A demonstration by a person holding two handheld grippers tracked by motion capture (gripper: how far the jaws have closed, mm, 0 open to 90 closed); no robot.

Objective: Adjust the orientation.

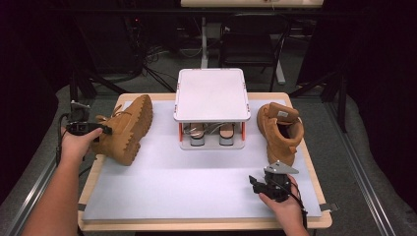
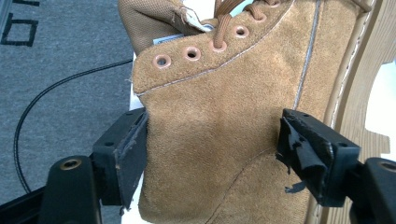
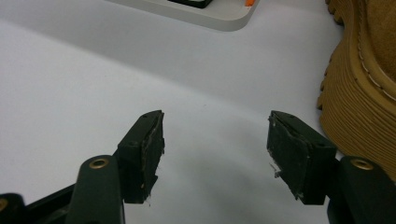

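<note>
High view, left of frame: tan suede lace-up boot [image 1: 126,129] lies tipped on its side, its ankle collar clamped between left gripper [image 1: 101,131] jaws. Grip should be kept firm during lifting. Right gripper [image 1: 256,185] rests open, empty.

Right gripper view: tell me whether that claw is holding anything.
No. The right claw stands open over the bare white table cover, with nothing between its pads and the boot off to the side.

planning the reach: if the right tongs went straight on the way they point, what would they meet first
Probably the white two-tier rack at the far side of the white mat; the way there looks free. The right tongs stand open, and the right boot's sole lies off to the side.
</note>
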